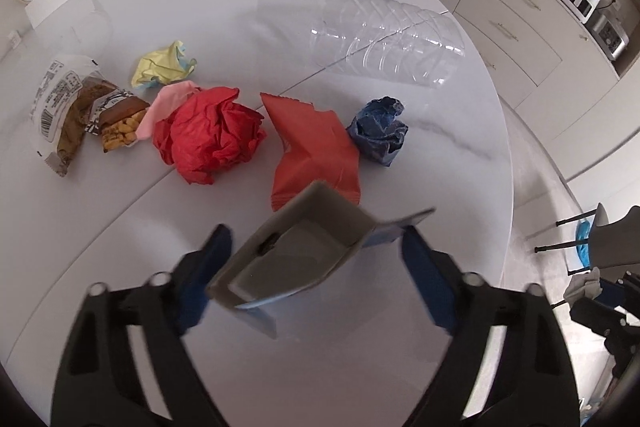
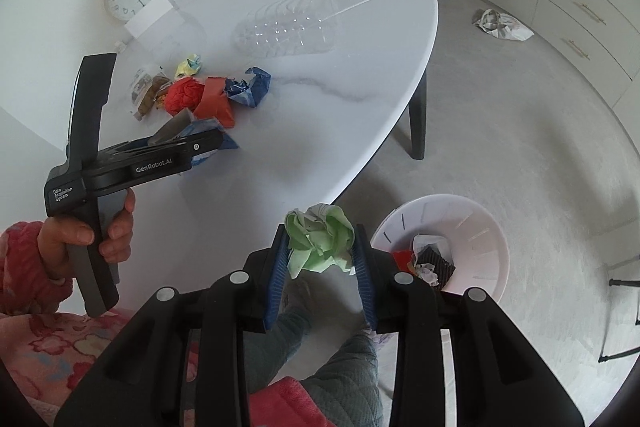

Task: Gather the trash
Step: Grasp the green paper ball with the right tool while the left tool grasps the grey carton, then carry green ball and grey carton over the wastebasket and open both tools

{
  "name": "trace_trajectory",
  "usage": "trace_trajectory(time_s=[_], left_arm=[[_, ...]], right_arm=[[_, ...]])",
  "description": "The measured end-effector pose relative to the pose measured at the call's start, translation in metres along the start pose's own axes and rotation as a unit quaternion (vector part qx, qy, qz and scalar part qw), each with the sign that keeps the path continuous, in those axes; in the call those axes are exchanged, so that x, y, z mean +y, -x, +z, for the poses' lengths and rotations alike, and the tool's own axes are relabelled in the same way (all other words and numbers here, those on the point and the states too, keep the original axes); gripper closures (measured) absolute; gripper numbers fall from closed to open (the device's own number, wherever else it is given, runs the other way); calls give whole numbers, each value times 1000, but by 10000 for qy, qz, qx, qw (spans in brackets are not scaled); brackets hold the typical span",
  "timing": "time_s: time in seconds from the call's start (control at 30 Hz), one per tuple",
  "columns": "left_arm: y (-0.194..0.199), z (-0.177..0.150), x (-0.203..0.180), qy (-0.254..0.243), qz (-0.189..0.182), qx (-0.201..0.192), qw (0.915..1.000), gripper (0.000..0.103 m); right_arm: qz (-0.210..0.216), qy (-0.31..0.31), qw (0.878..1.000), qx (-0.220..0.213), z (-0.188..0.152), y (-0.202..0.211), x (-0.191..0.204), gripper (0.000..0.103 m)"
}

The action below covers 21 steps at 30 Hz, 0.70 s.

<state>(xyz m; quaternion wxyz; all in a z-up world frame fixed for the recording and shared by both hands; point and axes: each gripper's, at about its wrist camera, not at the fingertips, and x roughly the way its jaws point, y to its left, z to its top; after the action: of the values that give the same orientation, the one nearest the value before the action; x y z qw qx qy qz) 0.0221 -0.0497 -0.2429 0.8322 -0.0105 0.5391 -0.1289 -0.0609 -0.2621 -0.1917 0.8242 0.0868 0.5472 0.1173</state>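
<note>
Black handheld grippers, blue ribbed pads
Left gripper (image 2: 208, 143) reads "GenRobot.AI"; bare hand (image 2: 90, 235), red floral fleece sleeve (image 2: 28, 267).

The left gripper (image 1: 316, 259) fills the lower half of the left wrist view, its black arms running up from the bottom edge to blue pads (image 1: 424, 283). Its jaws stand wide apart, with a torn carton (image 1: 296, 255) between them; whether either pad touches it cannot be told. In the right wrist view this gripper sits at middle left, level and pointing right, gripped by the person's left hand (image 2: 86, 235) low on the handle, a red patterned sleeve at the wrist. The right gripper (image 2: 322, 259) rises from the bottom centre of that view, its blue pads closed against both sides of a crumpled green paper ball (image 2: 320, 243).
</note>
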Motion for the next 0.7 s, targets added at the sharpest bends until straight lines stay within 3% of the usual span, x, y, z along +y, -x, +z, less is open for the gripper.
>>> trace_trajectory(time_s=[0.07, 0.17, 0.33, 0.7], left_arm=[[3, -4, 3, -6, -71, -9, 10000, 43], [8, -9, 5, -4, -192, 22, 9998, 58], [18, -16, 9, -102, -295, 63, 9995, 73], [45, -5, 7, -300, -652, -20, 9974, 78]], right_arm=[[40, 25, 10000, -6, 1, 0, -1, 70], [69, 30, 10000, -42, 3, 1, 1, 70], [115, -10, 9999, -105, 2, 3, 4, 70], [100, -447, 9985, -300, 0, 10, -9, 70]])
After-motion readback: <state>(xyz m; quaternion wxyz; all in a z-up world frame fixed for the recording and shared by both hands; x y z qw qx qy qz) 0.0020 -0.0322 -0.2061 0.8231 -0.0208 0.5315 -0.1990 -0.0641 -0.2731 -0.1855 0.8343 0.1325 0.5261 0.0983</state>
